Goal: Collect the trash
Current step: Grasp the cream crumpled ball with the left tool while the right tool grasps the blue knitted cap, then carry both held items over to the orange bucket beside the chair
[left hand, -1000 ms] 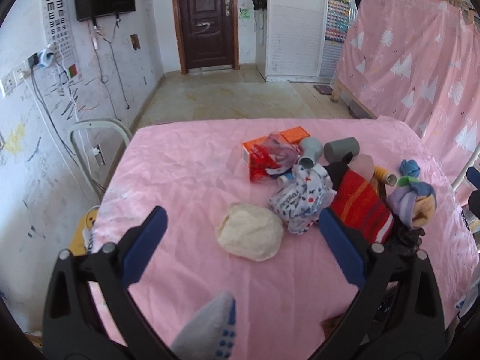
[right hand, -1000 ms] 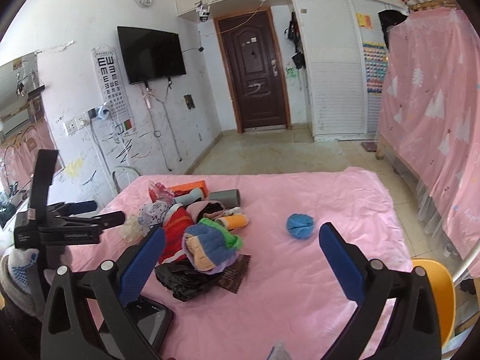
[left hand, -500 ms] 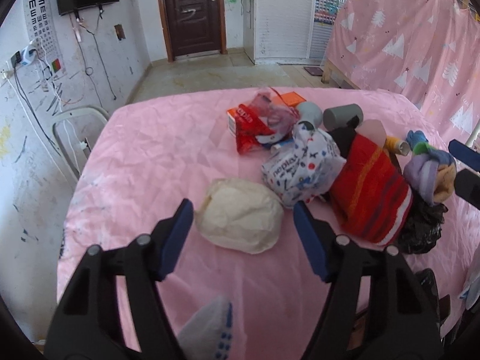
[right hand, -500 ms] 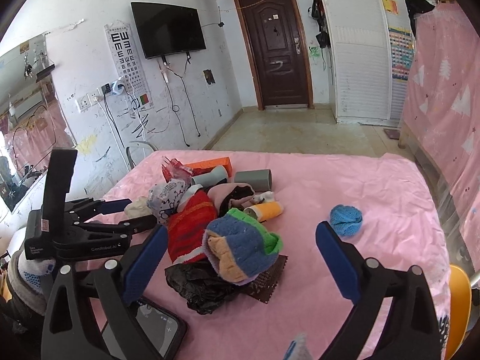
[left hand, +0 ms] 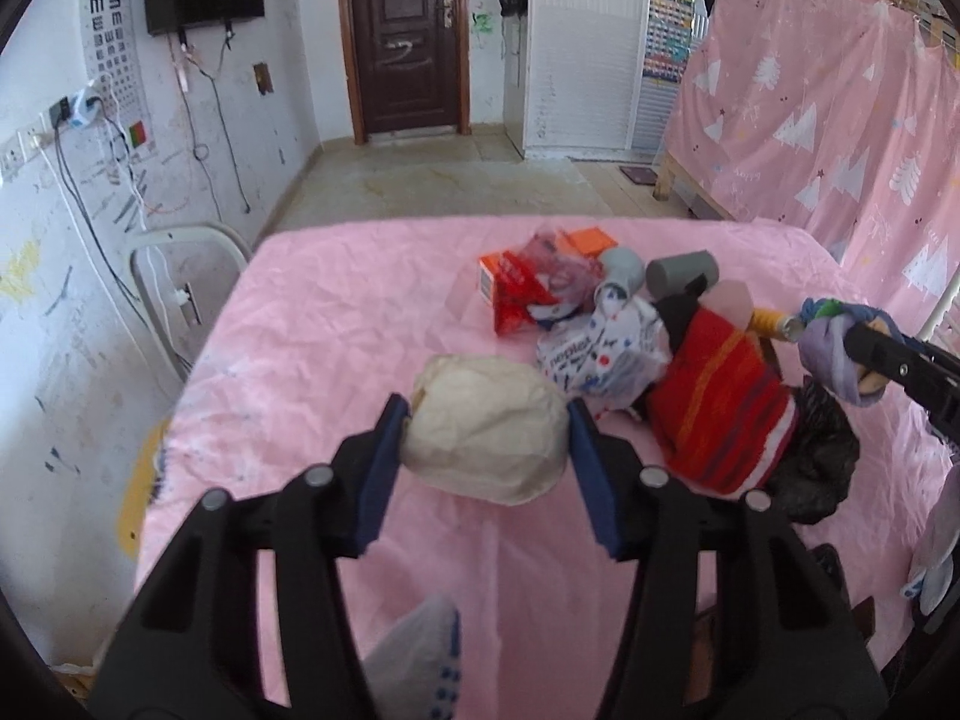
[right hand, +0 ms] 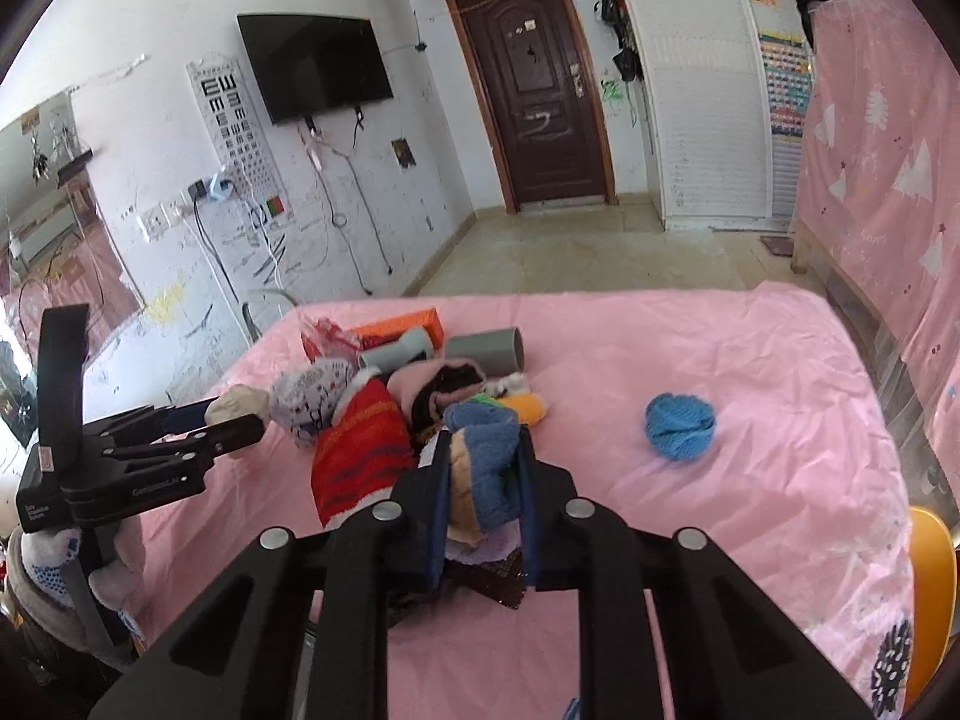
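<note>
**Paper wad and sock bundle pinched at once on pink sheet**

Cream crumpled paper, a rounded wad (left hand: 486, 429), sits between the blue pads of the left gripper (left hand: 487, 420) in the left wrist view. The jaws have just been closing and both pads now touch its sides. The wad rests on the pink sheet (left hand: 336, 324), a little apart from the heap: a printed bag (left hand: 603, 354), a red striped cloth (left hand: 717, 402), a black bag (left hand: 819, 462), a red wrapper (left hand: 516, 294) and two grey tubes (left hand: 681, 273). The risk here is a soft, hollow wad: it may crush or squirt out forward if the pinch sits only on its near half, and the sheet could be dragged along if the tips catch it.

In the right wrist view the right gripper (right hand: 483, 468) has just been closing and is clamped narrowly on a blue and tan sock bundle (right hand: 486, 456) atop the heap. The left gripper (right hand: 234, 429) shows at the side with the wad (right hand: 237, 405) at its tips. A loose bundle may unroll on lifting, or snag the red striped cloth (right hand: 360, 450) and dark foil (right hand: 492, 582) beneath, spilling the heap. A blue ball (right hand: 681, 425) lies well apart.
</note>
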